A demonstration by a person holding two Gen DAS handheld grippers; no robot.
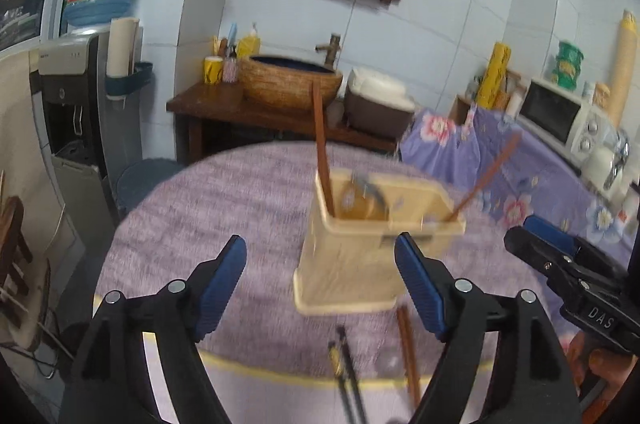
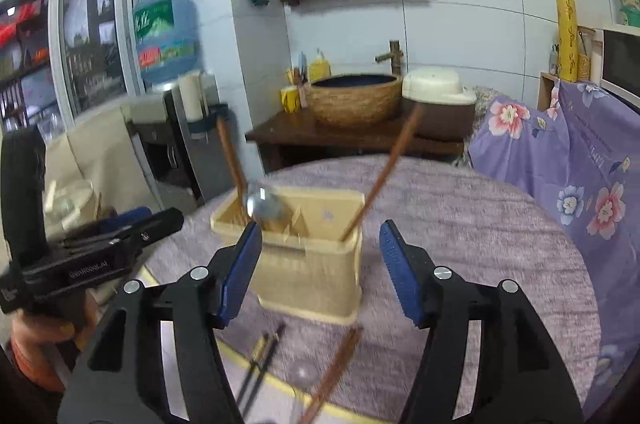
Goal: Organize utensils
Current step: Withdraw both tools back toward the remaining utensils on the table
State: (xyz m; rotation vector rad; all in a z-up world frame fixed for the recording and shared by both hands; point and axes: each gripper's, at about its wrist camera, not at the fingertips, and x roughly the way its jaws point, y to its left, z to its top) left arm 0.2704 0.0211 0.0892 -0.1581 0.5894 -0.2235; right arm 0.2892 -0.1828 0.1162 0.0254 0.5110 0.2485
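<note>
A cream utensil holder [image 1: 348, 264] [image 2: 316, 276] with compartments stands on a round table covered in purple cloth [image 1: 220, 203] [image 2: 480, 224]. One brown chopstick [image 1: 320, 135] [image 2: 230, 159] stands in its left compartment and another [image 1: 488, 175] [image 2: 388, 167] leans out of the right one. A metal spoon [image 2: 264, 203] lies in the holder. On the cloth in front lie black chopsticks [image 1: 348, 372] [image 2: 260, 364] and brown chopsticks [image 1: 408, 352] [image 2: 336, 372]. My left gripper [image 1: 320, 244] [image 2: 160, 220] and right gripper [image 2: 320, 228] [image 1: 532, 236] hang open just short of the holder, nothing between their pads.
A water dispenser [image 1: 76, 111] stands at the left. Behind the table are a wooden stand with a woven basin [image 1: 288, 79] and a rice cooker [image 1: 376, 103]. A floral cloth [image 1: 520, 163] and a microwave [image 1: 560, 111] are at the right. A person's hand [image 2: 36, 340] holds the left gripper.
</note>
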